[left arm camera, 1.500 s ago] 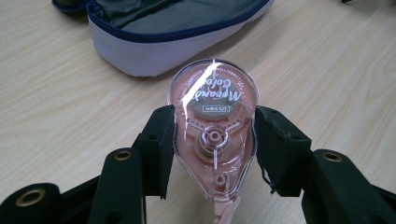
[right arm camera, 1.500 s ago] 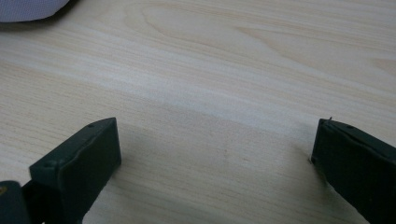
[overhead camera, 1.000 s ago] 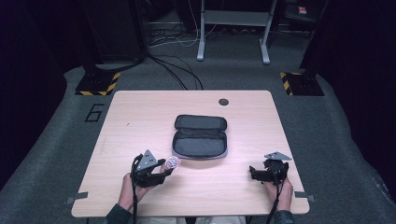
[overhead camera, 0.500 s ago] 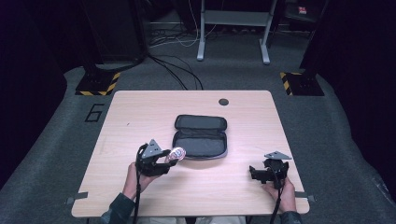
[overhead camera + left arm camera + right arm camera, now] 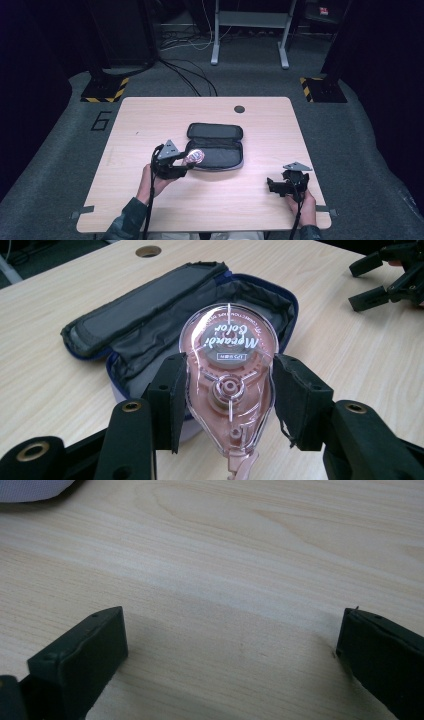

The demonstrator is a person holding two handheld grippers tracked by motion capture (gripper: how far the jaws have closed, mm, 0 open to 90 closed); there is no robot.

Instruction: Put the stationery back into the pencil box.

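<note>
A clear pink correction-tape dispenser (image 5: 229,380) sits between the two black pads of my left gripper (image 5: 227,395), which is shut on it. In the high view the left gripper (image 5: 186,161) holds the dispenser (image 5: 194,156) at the left end of an open dark pencil case (image 5: 216,146). The case (image 5: 165,315) lies unzipped, its lid folded back and its grey lining showing. My right gripper (image 5: 272,186) rests low at the table's right front, open, with bare wood between its fingers (image 5: 232,640).
The light wooden table (image 5: 150,120) has a round cable hole (image 5: 239,108) near its far edge. Tape marks sit at the front corners. Beyond the table are dark stands with hazard-striped bases (image 5: 104,92) and cables on the carpet.
My left gripper has carried the dispenser up and to the right, from the table's front left to the case's left end. The right gripper has not moved.
</note>
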